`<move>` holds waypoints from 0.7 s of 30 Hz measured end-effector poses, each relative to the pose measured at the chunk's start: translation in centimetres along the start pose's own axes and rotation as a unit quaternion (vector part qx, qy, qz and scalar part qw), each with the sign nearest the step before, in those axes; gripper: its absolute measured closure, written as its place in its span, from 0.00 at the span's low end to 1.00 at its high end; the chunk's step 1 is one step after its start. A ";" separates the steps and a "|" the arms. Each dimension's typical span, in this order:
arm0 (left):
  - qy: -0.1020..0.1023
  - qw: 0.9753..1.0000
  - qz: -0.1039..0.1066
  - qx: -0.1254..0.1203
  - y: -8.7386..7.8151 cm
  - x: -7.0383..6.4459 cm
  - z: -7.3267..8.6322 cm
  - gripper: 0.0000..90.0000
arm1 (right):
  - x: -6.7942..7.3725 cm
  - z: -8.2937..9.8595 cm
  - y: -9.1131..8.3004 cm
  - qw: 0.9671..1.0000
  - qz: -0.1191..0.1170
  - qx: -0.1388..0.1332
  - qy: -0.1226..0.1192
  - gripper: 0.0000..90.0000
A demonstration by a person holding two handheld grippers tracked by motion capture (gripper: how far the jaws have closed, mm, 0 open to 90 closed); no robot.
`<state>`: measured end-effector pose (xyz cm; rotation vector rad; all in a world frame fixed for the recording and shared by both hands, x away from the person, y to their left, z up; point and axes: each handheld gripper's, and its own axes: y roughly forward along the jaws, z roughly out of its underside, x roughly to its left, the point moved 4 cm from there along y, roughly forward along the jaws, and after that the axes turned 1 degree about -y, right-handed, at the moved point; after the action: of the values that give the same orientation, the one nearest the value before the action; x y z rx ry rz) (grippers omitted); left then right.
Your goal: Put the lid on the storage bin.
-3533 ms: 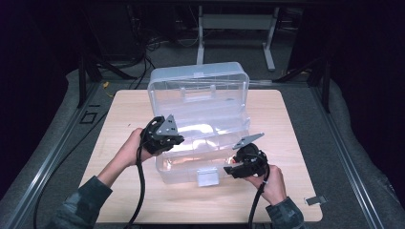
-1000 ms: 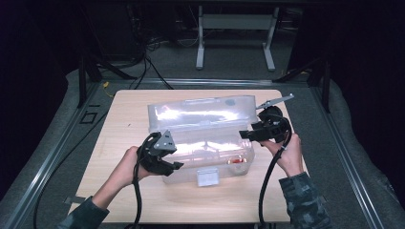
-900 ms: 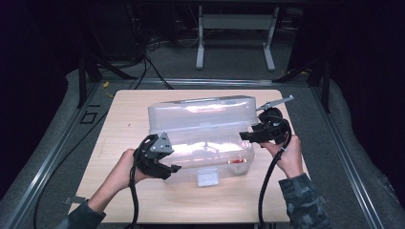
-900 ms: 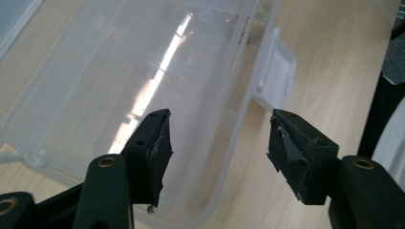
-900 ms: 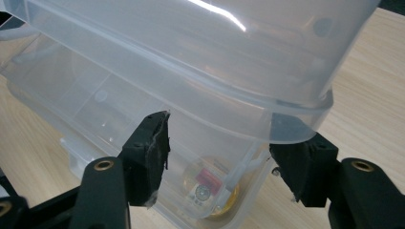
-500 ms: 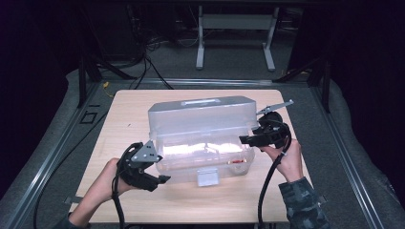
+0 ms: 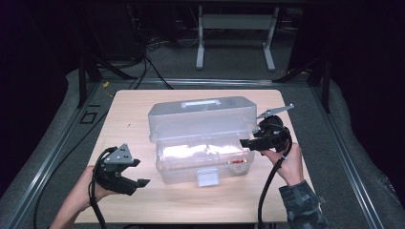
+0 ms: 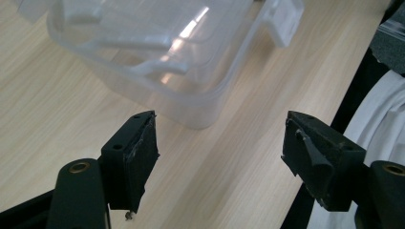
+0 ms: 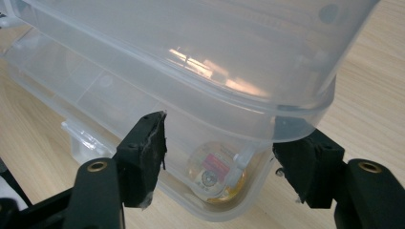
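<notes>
A clear plastic box (image 7: 203, 143) is sitting mid-table (image 7: 129, 114), its lid (image 7: 200, 114) being lowered but apparently not yet seated flush. The right gripper (image 7: 248, 142) is being held at the box's right end, jaws spread wide, straddling the corner under the lid rim (image 9: 296, 112) without pinching it. The left gripper (image 7: 141, 182) is being held off the box, near its front left corner, jaws wide open with nothing between them. A small round red-and-gold item (image 9: 215, 174) is lying inside at the right corner. Risk being judged: with no firm hold, the lid could be dropped crooked and left unlatched; the front latch (image 7: 207, 177) is hanging loose. Pushing from the right alone could be sliding the box leftward, since nothing is bracing it.
</notes>
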<state>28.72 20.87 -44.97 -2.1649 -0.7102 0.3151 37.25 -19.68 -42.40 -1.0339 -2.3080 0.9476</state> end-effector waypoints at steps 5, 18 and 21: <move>-0.035 0.999 -0.010 0.016 1.3 1.8 2.1 0.26 | 0.2 0.8 0.0 1.000 0.000 0.002 0.002 0.35; -0.079 0.996 -0.013 0.027 4.0 3.9 4.7 0.23 | 0.6 3.3 0.4 1.000 -0.014 0.013 0.007 0.20; -0.083 0.996 -0.004 0.025 4.8 3.8 4.6 0.22 | 0.5 3.9 0.9 1.000 -0.014 0.018 0.011 0.18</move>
<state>31.59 23.63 -51.54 -2.1057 -0.7943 0.5071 34.92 -20.44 -45.62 -0.9904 -2.2724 0.9582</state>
